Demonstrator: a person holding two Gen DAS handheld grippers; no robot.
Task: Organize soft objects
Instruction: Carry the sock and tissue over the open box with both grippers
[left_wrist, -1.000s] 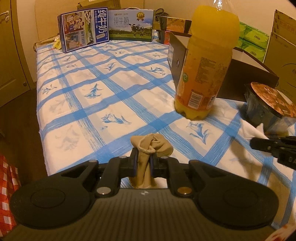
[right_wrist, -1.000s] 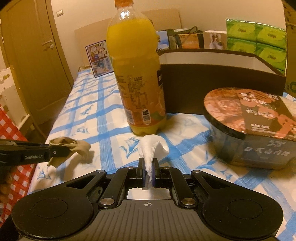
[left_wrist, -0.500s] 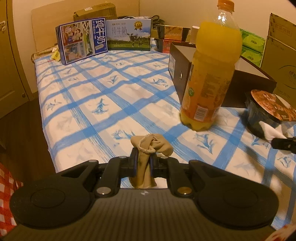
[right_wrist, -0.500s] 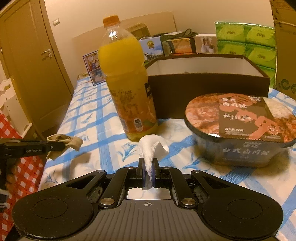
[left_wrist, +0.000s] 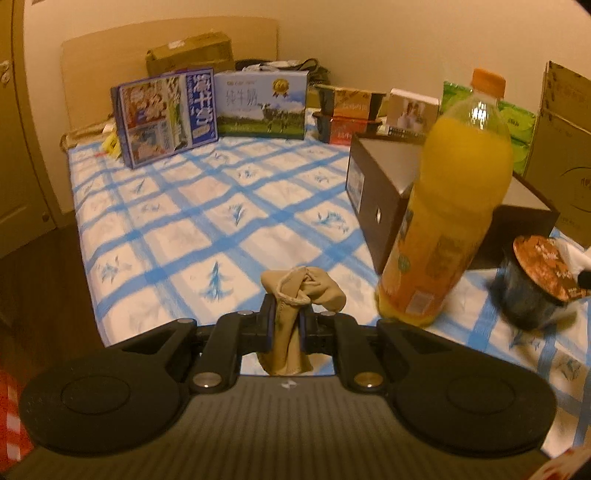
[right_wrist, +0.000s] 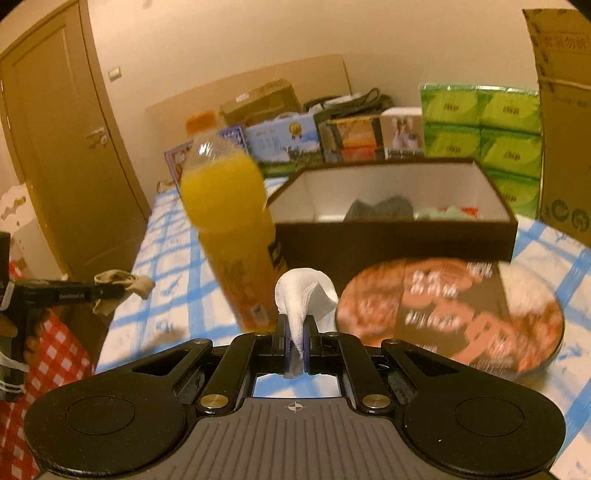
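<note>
We note the worktop (left_wrist: 192, 229) under a blue-checked cloth, and the open dark box (right_wrist: 391, 221) at frame centre. Left tool (left_wrist: 286, 319), lower centre, clamps a beige sock (left_wrist: 303, 291). Right tool (right_wrist: 294, 332), lower centre, clamps a white sock (right_wrist: 303, 295).

Left gripper (left_wrist: 286, 317) pitched downward above the bed's near edge, fingers (left_wrist: 266, 321) clamped on a beige sock (left_wrist: 303, 290), right gripper (right_wrist: 294, 338) likewise angled down, fingers pinching a white cloth (right_wrist: 301, 295)
</note>
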